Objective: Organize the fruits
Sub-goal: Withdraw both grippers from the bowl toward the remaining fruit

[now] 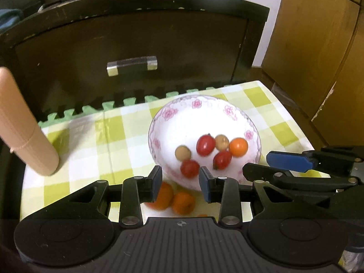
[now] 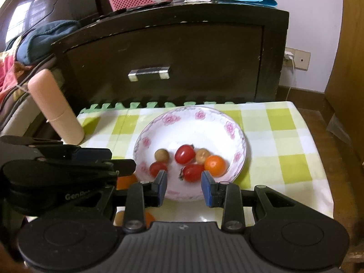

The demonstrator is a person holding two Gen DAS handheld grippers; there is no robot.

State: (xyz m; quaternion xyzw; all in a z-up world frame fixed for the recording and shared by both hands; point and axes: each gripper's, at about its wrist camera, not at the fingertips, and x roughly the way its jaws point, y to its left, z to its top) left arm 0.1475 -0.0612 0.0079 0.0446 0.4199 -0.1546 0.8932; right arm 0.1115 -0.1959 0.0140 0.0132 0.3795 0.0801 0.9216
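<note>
1. Left wrist view: the bowl [image 1: 204, 141] on the worktop [image 1: 91, 141] already holds six small fruits, among them red tomatoes [image 1: 205, 145] and one orange fruit [image 1: 238, 147]. Two oranges [image 1: 183, 202] lie outside, just in front of it, so sorting looks unfinished. The left claw [image 1: 180, 185] is spread and empty above them.
2. Right wrist view: the right claw [image 2: 184, 187] is spread, holding nothing, at the bowl's near rim [image 2: 182, 199].

My claw's pads [image 2: 162, 187] are blue. The white bowl [image 2: 227, 122] wears pink flowers; at its four o'clock an orange fruit [image 2: 214, 165] beside red tomatoes [image 2: 184, 154]. Green-and-white checked cloth [image 2: 279, 141].
</note>
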